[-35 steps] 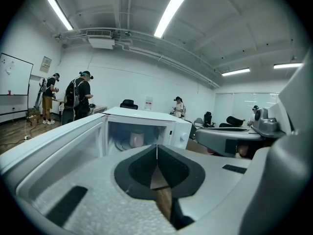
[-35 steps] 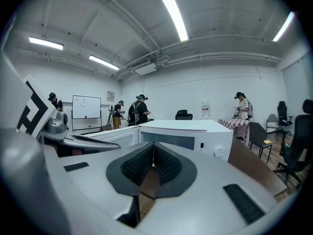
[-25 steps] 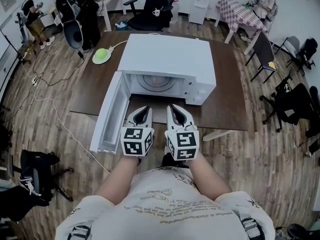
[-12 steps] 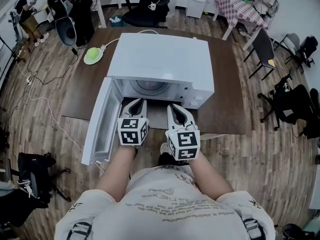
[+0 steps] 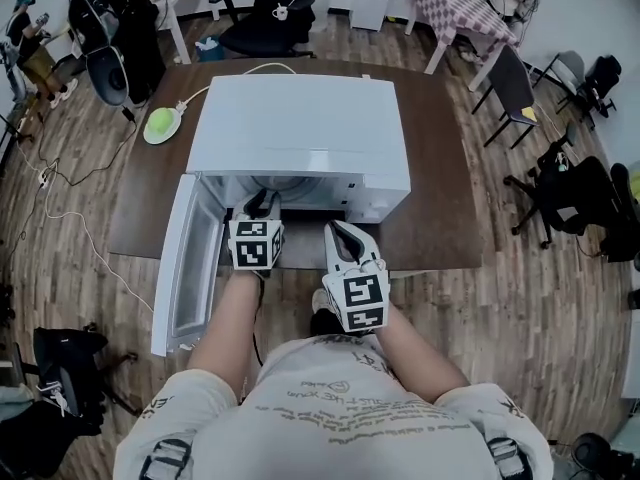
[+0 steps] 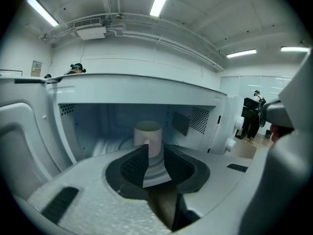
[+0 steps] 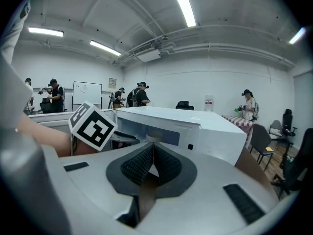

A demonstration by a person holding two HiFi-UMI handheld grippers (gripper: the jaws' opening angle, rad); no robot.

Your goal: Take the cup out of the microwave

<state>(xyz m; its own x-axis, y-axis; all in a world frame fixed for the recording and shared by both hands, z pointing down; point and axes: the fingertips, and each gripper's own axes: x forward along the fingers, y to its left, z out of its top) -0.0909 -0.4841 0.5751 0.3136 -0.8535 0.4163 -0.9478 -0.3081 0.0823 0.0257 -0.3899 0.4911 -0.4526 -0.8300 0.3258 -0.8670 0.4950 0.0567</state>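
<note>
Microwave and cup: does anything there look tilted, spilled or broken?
Nothing stands out. The cup stands upright inside the microwave, and no spill is visible around it. The door hangs fully open on the left side, and the open left gripper points straight at the cup.

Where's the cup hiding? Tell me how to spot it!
Find the big white box-shaped microwave oven on the brown wooden table, its door swung open to the left. Inside stands a small pale cylindrical cup, upright in the middle. It is the only thing in there.
</note>
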